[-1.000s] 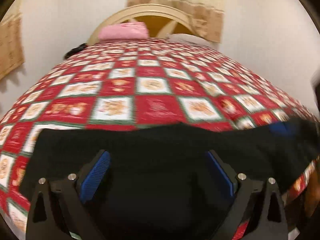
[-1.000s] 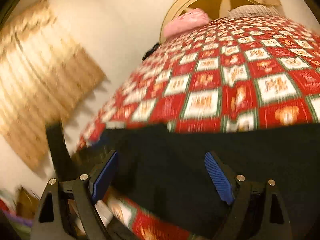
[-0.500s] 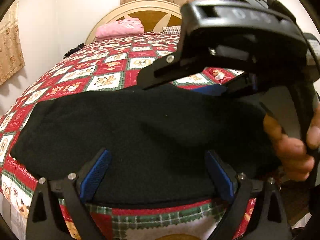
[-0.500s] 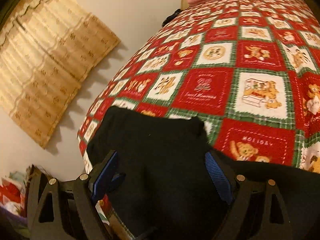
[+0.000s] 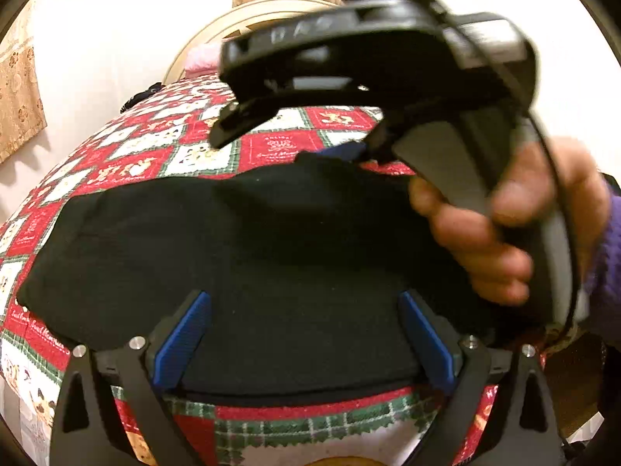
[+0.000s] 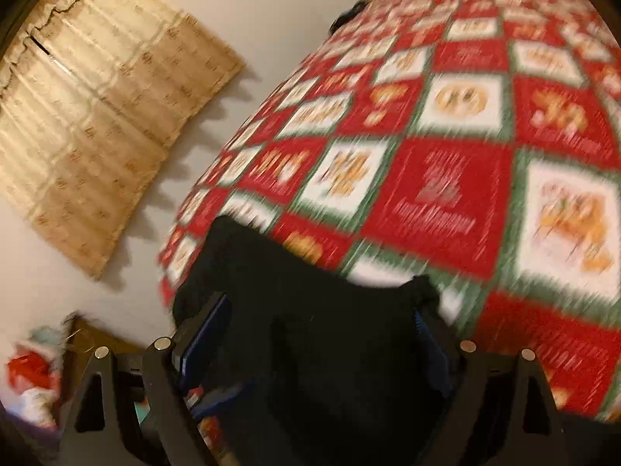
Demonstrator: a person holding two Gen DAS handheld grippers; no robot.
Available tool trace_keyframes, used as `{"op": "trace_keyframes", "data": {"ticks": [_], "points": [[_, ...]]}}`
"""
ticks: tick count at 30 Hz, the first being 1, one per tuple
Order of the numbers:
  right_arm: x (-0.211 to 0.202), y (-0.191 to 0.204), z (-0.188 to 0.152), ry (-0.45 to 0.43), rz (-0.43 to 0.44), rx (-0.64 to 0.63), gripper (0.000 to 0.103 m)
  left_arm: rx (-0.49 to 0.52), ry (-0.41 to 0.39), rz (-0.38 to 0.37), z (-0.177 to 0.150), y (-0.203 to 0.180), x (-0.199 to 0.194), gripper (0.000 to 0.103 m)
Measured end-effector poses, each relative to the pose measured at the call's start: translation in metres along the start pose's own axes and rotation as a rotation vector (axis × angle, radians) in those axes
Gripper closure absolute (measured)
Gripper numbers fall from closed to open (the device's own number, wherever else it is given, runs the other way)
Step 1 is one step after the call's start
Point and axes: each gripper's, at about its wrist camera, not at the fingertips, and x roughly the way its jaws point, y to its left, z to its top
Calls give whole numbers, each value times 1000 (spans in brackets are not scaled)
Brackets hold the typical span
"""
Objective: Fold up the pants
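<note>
The black pants (image 5: 240, 248) lie folded on the red, white and green Christmas quilt (image 5: 271, 147) near the bed's front edge. My left gripper (image 5: 306, 334) is open, its blue pads (image 5: 182, 338) wide apart just above the pants' near edge. My right gripper shows in the left wrist view (image 5: 345, 151), held by a hand over the pants' far right corner. In the blurred right wrist view the right gripper (image 6: 318, 334) is open over the pants (image 6: 310, 310) and grips nothing.
A cream headboard (image 5: 248, 23) and a pink pillow (image 5: 202, 58) are at the far end of the bed. Beige curtains (image 6: 97, 108) hang on the left wall. Cluttered items (image 6: 31, 372) lie on the floor left of the bed.
Both grippers have pulled back toward the bed's front edge. The right gripper came into the left view above the pants and rose a little. The right wrist view swung left.
</note>
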Motion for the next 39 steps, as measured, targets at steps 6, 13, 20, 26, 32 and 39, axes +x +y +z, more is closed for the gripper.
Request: {"op": "trace_keyframes", "data": {"ticks": [6, 13, 20, 26, 32, 39], "points": [[-37, -46, 24, -117, -112, 169, 15, 3, -11, -1, -1, 0, 0, 3], [-186, -49, -60, -415, -365, 248, 15, 6, -29, -14, -1, 1, -1, 1], [-375, -88, -193, -735, -932, 437, 15, 6, 7, -19, 6, 2, 0, 1], [-456, -149, -255, -751, -1211, 605, 15, -74, 13, -33, 19, 13, -11, 1], [-452, -194, -267, -636, -1162, 656, 30, -72, -43, 41, 31, 18, -31, 1], [-443, -187, -259, -555, -1127, 588, 64, -134, -10, 32, 30, 28, -28, 1]]}}
